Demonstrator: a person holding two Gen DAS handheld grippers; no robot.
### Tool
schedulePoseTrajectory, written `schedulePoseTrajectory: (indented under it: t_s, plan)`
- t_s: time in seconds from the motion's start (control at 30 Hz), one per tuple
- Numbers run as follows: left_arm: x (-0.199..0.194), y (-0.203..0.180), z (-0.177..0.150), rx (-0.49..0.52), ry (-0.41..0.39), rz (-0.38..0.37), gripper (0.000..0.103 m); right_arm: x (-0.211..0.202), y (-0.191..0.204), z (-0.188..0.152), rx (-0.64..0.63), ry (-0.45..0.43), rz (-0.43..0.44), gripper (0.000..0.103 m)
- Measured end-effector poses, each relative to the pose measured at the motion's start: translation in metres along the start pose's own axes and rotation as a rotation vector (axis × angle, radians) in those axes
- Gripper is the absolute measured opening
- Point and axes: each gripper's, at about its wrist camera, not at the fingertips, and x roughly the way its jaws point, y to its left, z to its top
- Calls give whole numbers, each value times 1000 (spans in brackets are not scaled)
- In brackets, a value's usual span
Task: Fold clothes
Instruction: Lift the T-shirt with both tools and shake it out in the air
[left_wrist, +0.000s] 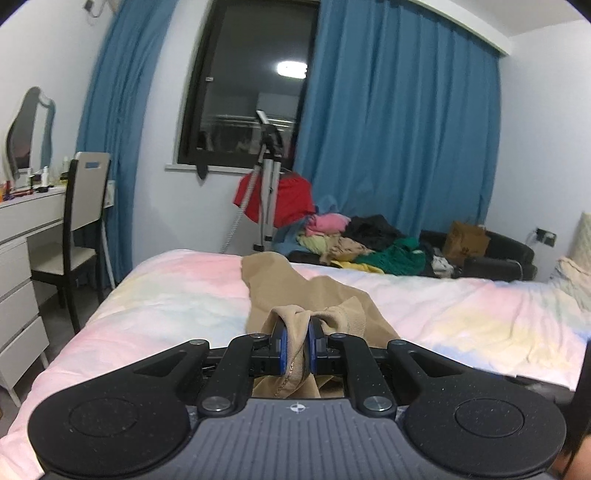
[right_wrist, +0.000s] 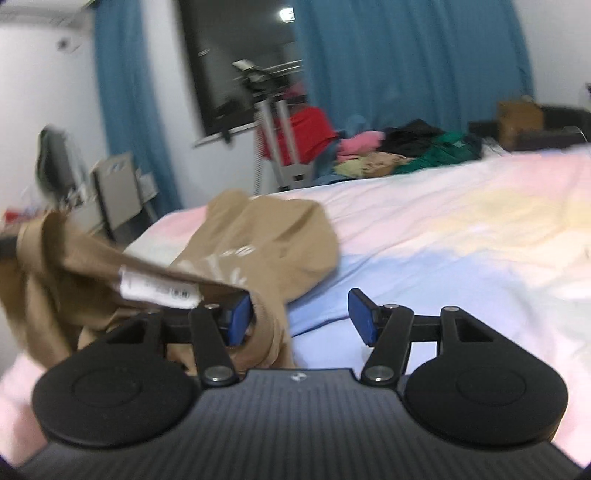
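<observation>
A tan garment (left_wrist: 295, 284) lies stretched across the pastel bed sheet (left_wrist: 177, 295). My left gripper (left_wrist: 295, 332) is shut on a bunched ribbed edge of it, and the fabric hangs down between the blue pads. In the right wrist view the tan garment (right_wrist: 266, 236) is lifted at the left, with a white care label (right_wrist: 155, 290) showing. My right gripper (right_wrist: 300, 319) is open, its blue fingers (right_wrist: 362, 317) wide apart. A fold of the cloth drapes over the left finger, but nothing is pinched.
A pile of coloured clothes (left_wrist: 362, 243) lies on a black sofa beyond the bed, with a brown cardboard box (left_wrist: 465, 240). A tripod (left_wrist: 267, 192) and a red cloth stand by the blue curtains. A white dresser (left_wrist: 22, 251) and chair (left_wrist: 77, 221) are at the left.
</observation>
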Motion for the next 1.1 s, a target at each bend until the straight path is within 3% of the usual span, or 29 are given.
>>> schedulePoseTrajectory:
  t_s: [0.17,0.27,0.3,0.37,0.47,0.63,0.73,0.77,0.87,0.93,1.1]
  plan:
    - [-4,-12,-3,31,-15,-21,12,25,-4,-12,11,171,53,60]
    - [-4,-15,-4,25,-25,-11,12,33,16,-27,-76,247,90,58]
    - [-6,-14,-4,15,-40,-5,12,32,22,-29,-112,238,89,57]
    - [-9,-11,-4,-4,-74,4,12,26,28,-28,-169,187,60,35]
    - [-6,-9,-2,-25,-71,24,12,18,16,-13,-93,82,29,15]
    - [7,-7,-5,-14,0,85,15,-5,6,5,-38,-81,76,11]
    - [14,-3,-8,3,43,175,27,-17,11,9,-58,-111,102,11]
    - [16,-1,-9,9,57,205,41,-19,12,10,-66,-116,109,11]
    - [23,3,-12,27,100,294,63,-25,17,13,-90,-129,128,11]
    - [26,6,-14,33,122,347,64,-29,20,15,-106,-138,141,11]
    - [-1,4,1,10,35,360,76,-35,24,22,-128,-150,167,11]
